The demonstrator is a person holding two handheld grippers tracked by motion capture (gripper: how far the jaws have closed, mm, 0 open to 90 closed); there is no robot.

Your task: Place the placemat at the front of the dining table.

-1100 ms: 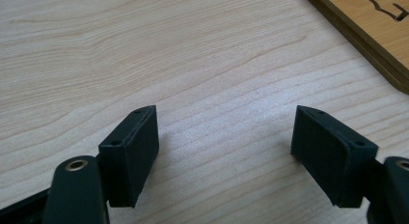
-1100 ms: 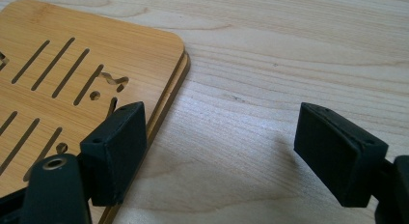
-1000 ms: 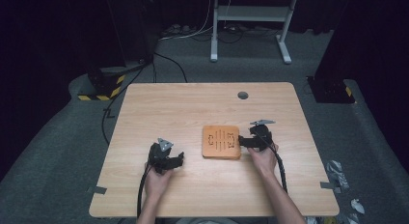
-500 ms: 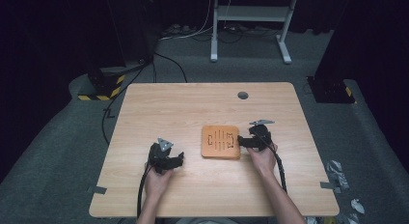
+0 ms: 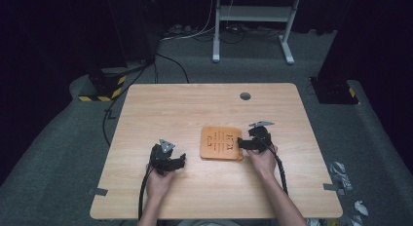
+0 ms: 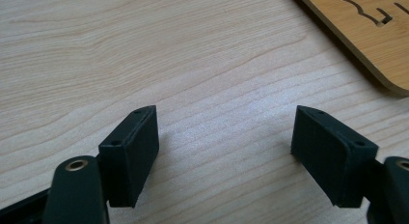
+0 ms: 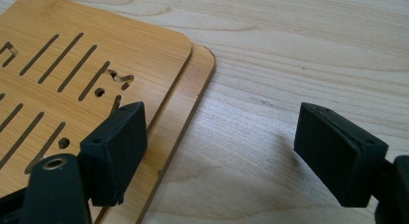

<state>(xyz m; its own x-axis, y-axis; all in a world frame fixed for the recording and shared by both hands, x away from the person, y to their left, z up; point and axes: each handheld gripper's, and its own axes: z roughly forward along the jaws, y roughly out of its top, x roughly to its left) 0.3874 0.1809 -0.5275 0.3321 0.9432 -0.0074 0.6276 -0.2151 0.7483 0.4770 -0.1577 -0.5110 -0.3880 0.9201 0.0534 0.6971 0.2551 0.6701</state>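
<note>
High view: both forearms come in over the near edge of the tabletop (image 5: 160, 104). The left hand (image 5: 158, 183) grips the left gripper (image 5: 181, 160) low on the wood, left of centre and toward the near edge, its jaws turned toward the right. The right hand (image 5: 263, 160) holds the right gripper (image 5: 239, 144) with its jaws turned leftward at the right edge of the wooden boards (image 5: 221, 142), which lie flat a little right of centre, nearer the near edge than the far one.

Left gripper view: the left gripper (image 6: 224, 137) has its jaws spread wide over bare tabletop, with nothing between them; a corner of the boards (image 6: 371, 35) lies well ahead at upper right, apart from the jaws.

Right gripper view: the right gripper (image 7: 219, 147) is also spread wide. One jaw hangs over the corner of the boards (image 7: 72, 55), a slotted top board on a second one that juts out along the edge; the other jaw is over bare wood. Whether the jaw touches the board cannot be told.

Bare tabletop lies around the boards on all sides, with the widest stretch toward the far edge, where a small round grommet (image 5: 245, 96) sits.
</note>
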